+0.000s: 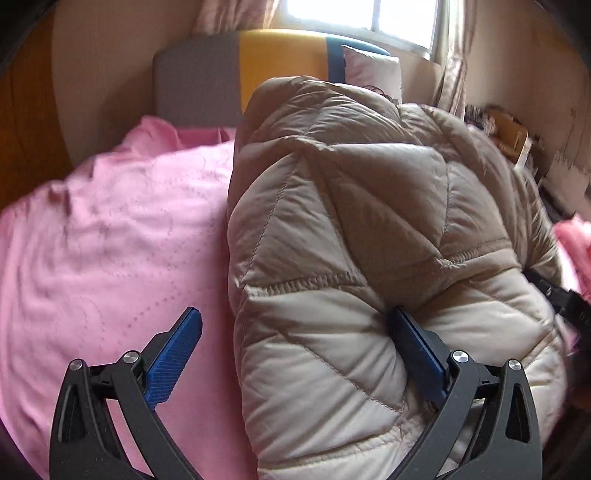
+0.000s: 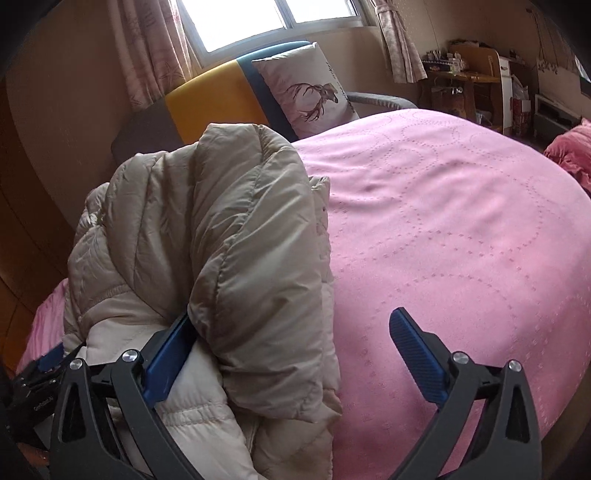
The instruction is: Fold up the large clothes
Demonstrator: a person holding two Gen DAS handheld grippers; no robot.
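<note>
A beige quilted puffer jacket [image 1: 369, 229] lies bunched on the pink bedspread [image 1: 110, 229]. My left gripper [image 1: 295, 343] is open wide, its jaws straddling the jacket's left edge; the right fingertip [image 1: 413, 339] presses into a fold. In the right wrist view the jacket [image 2: 221, 236] is heaped at the left. My right gripper [image 2: 291, 350] is open wide around the jacket's right edge, the left finger [image 2: 166, 362] tucked under a fold. The other gripper shows at the far right of the left wrist view [image 1: 561, 299] and at the lower left of the right wrist view [image 2: 40, 373].
A grey, yellow and blue headboard [image 2: 218, 103] and a deer-print pillow [image 2: 310, 88] stand at the far end of the bed. The pink bedspread [image 2: 461, 221] spreads to the right. A cluttered wooden shelf [image 2: 465, 85] stands by the wall; a window [image 2: 266, 18] is behind.
</note>
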